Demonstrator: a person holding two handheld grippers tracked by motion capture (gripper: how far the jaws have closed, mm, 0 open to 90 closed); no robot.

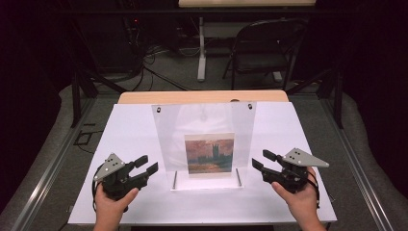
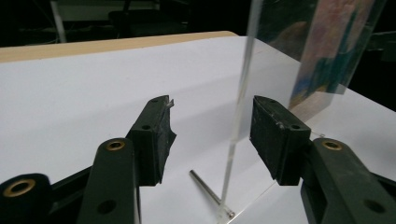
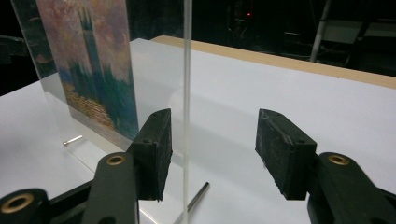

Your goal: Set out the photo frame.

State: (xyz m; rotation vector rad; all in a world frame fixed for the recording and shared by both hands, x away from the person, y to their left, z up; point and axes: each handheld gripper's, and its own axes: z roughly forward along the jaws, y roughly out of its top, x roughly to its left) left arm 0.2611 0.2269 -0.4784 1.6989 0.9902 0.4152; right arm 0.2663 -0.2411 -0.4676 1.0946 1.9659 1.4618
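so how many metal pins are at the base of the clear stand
2: left pin near the stand's left bottom edge, right pin near its right bottom edge. None seem hidden.

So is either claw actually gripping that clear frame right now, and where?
No. Both claws, left and right, stand open, each straddling a side edge of the acrylic frame without pressing it.

Clear stand [image 1: 204, 130], orange-teal painting [image 1: 209, 153]

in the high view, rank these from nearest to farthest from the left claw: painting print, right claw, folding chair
1. painting print, just right of the left claw, inside the clear stand
2. right claw, across the stand at the right
3. folding chair, far behind the table
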